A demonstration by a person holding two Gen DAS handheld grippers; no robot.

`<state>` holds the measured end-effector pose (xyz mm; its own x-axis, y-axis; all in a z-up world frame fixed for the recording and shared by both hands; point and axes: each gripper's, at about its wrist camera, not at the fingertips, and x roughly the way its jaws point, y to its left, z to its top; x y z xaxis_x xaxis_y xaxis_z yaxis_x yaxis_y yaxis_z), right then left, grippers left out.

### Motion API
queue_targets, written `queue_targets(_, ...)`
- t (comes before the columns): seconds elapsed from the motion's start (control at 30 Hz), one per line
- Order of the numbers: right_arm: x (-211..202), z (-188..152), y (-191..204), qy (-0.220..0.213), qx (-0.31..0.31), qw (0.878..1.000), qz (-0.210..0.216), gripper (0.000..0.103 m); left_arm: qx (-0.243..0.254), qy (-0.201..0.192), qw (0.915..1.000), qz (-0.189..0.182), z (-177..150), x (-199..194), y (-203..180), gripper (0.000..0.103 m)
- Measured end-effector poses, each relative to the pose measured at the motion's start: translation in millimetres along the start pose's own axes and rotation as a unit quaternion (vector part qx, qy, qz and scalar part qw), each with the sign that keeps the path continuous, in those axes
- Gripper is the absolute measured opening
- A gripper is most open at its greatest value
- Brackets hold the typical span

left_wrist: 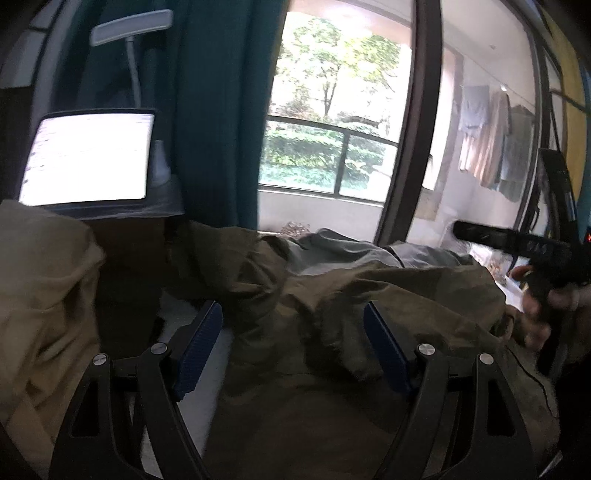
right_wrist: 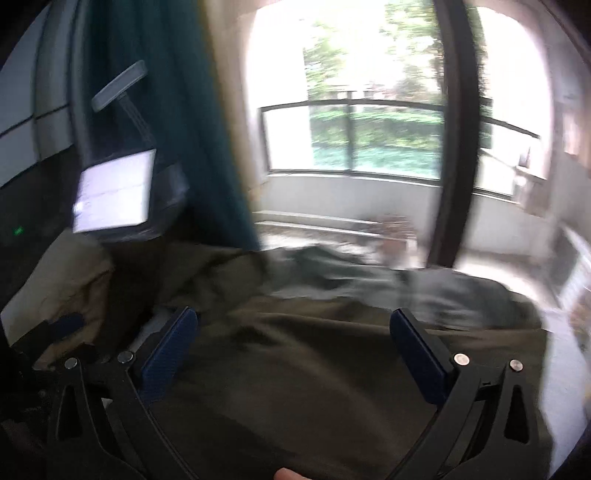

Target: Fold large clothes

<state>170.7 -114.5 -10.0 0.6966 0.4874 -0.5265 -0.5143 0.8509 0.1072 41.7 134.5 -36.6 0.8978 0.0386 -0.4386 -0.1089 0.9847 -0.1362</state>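
Olive cloth fills the lower half of both your views: the coat lies crumpled and spread across the white bench, reaching from under your claws back toward the window. Its grey lining shows along the far edge, and a paler tan fold bunches up at the left, in front of the dark chair back.

Behind the coat a teal curtain hangs beside the window, with a dark door frame to its right. Through the glass beyond that frame you can see clothes hanging on a line. A lit screen stands at the left, with a grey lamp above it.

Your left claw is spread wide over the coat, nothing between its blue pads; whether they touch the cloth you cannot tell. Your right claw also stands wide apart above the coat with nothing gripped, though that view is blurred. In the left view your right hand shows at the right edge, wrapped round the black gripper body, just above the coat's right end. A fingertip peeks in at the bottom of the right view.
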Motion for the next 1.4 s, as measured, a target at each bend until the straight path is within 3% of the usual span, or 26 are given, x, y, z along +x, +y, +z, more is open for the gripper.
queue_targets(0.17,-25.3,-19.0,-104.5,0.007,0.049,0.995,-0.091,0.102,0.028,0.014,0.9994,-0.017,5.8,20.4,-31.0,0.081)
queue_targets(0.3,-32.2,-31.4,-168.9,0.021,0.069,0.989,-0.132,0.083,0.04,0.024,0.9986,-0.022,12.0,39.8,-53.4,0.081)
queue_targets(0.4,-26.6,-40.8,-222.9,0.038,0.115,0.983,-0.135,0.071,0.047,0.033,0.9982,-0.017,14.8,51.5,-66.8,0.081)
queue_targets(0.5,-8.3,-51.5,-260.9,0.069,0.153,0.98,-0.107,0.068,0.047,0.044,0.9979,-0.01,15.0,60.8,-76.2,0.081)
queue_targets(0.7,37.4,-70.6,-281.8,0.122,0.181,0.976,-0.006,0.068,0.039,0.055,0.9975,0.017,16.7,71.5,-82.2,0.081)
queue_targets(0.77,53.5,-70.1,-283.3,0.128,0.191,0.973,0.028,0.059,0.036,0.056,0.9975,0.025,18.1,72.0,-82.8,0.081)
queue_targets(0.87,69.4,-60.4,-281.4,0.125,0.191,0.972,0.049,0.022,0.033,0.059,0.9971,0.034,19.8,74.0,-82.2,0.081)
queue_targets(0.9,71.6,-55.5,-280.1,0.122,0.186,0.974,0.045,0.008,0.031,0.06,0.997,0.037,20.0,74.4,-82.1,0.081)
queue_targets(1.17,28.5,20.8,-306.7,0.029,0.112,0.991,-0.072,0.002,0.038,0.054,0.9966,0.049,25.3,69.8,-85.3,0.081)
queue_targets(1.27,36.8,27.9,-306.8,0.044,0.082,0.99,-0.104,0.002,0.037,0.056,0.9964,0.051,25.4,71.5,-81.9,0.081)
queue_targets(1.4,64.6,2.4,-294.1,0.096,0.028,0.98,-0.17,0.003,0.031,0.06,0.9959,0.059,27.5,77.1,-67.7,0.081)
